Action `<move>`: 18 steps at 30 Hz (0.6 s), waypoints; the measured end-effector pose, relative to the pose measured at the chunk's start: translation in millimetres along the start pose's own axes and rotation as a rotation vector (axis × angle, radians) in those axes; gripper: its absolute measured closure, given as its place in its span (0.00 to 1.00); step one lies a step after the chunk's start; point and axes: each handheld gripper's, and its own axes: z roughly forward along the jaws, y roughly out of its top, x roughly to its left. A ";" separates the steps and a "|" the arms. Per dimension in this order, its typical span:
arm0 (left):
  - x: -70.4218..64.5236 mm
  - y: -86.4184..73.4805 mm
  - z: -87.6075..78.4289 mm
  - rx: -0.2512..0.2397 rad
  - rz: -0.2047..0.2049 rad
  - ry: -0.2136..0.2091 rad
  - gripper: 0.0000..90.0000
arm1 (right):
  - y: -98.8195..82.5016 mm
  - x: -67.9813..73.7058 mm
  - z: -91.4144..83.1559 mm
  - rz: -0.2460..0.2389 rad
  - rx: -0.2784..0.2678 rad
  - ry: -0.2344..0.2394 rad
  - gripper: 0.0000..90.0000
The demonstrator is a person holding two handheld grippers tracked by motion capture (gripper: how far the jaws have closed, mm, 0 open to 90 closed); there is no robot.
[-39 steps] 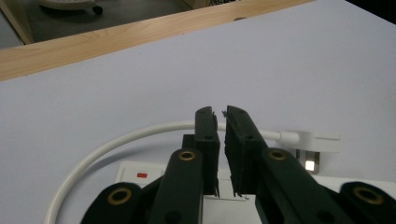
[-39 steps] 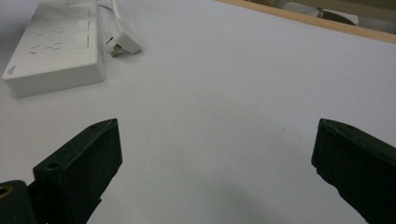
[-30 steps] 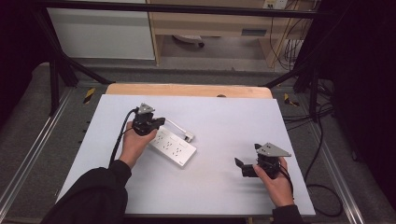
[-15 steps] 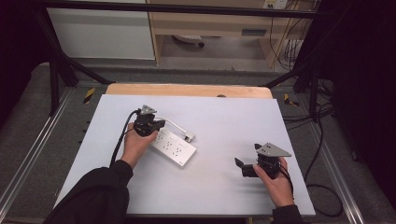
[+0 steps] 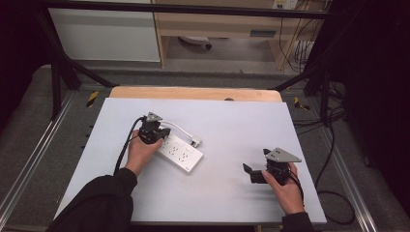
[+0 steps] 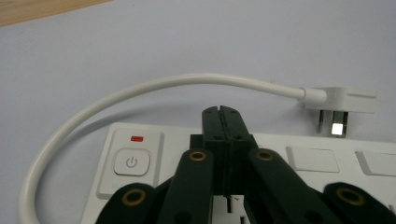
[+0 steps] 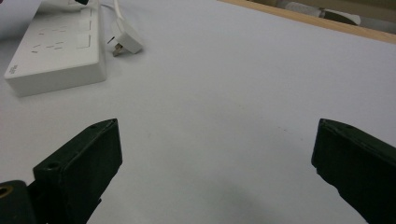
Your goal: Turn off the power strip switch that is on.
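We see one white power strip (image 5: 180,153) lying flat on the pale desk (image 5: 232,121), left of the middle, set at a slant. No brand name can be read on it; in the right gripper view a small dark mark sits on its near end face (image 7: 14,68), too small for us to make out. The left gripper view shows one square power button (image 6: 132,162) bearing the standby symbol, with one small red indicator (image 6: 137,138) just above it. Beside the button we count two blank square covers, the second cut by the frame edge. From the high view we make out several socket groups along its top, but we cannot count them surely.

One short white cord (image 6: 140,93) leaves the button end of the strip, loops over the desk and ends in one white plug (image 6: 343,100), whose metal pins lie just beside the strip's far edge.

Our left gripper (image 5: 164,133) rests over the button end of the strip, its jaws clenched together with nothing between them, their tips above the strip's far edge close to the button. Our right gripper (image 5: 252,174) sits well apart, low over bare desk near the right front, its jaws spread wide and empty.

A strip of bare wood (image 5: 193,93) borders the desk's far edge.
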 end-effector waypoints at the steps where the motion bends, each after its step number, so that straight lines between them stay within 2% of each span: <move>1: -0.4 0.0 0.2 0.000 0.000 0.000 1.00 | 0.1 0.1 0.2 0.000 0.000 0.000 0.02; 18: -4.1 -3.1 1.8 0.003 0.000 -0.005 1.00 | -0.1 0.5 1.1 -0.004 0.005 0.010 0.02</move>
